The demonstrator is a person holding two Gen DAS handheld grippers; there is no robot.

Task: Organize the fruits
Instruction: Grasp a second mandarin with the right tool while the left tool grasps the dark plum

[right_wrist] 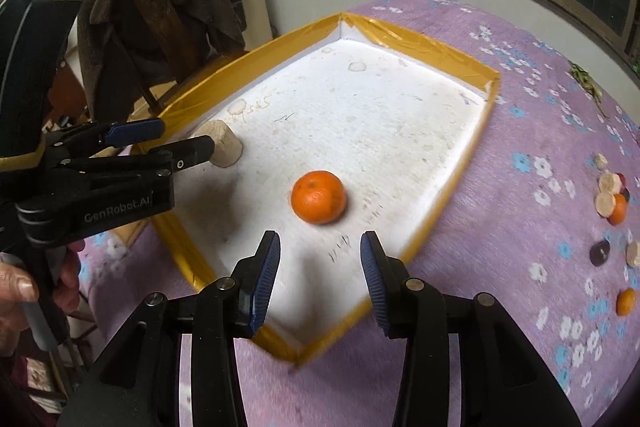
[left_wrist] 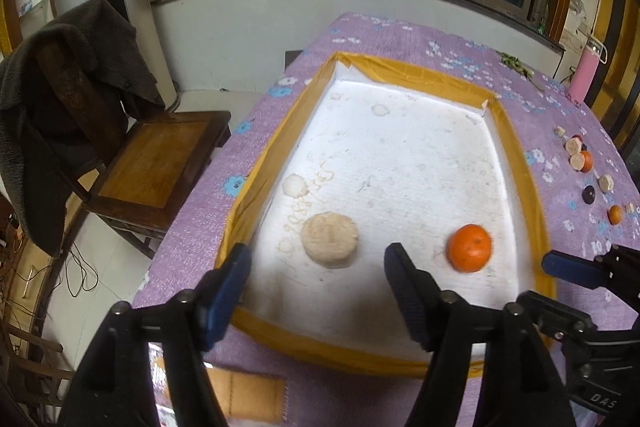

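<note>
Both your left tool and right tool hang apart and empty over the tray, having apparently dropped the orange there.

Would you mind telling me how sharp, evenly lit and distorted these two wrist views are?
Left wrist view: tangerine and pale disc reasonably sharp, white tray floor brightly lit, left gripper casting shadow on it, window frames bowed by fisheye. Right wrist view: motion smear on the tangerine and the tray rim, right gripper sharp, dark vignette at the corners.
</note>
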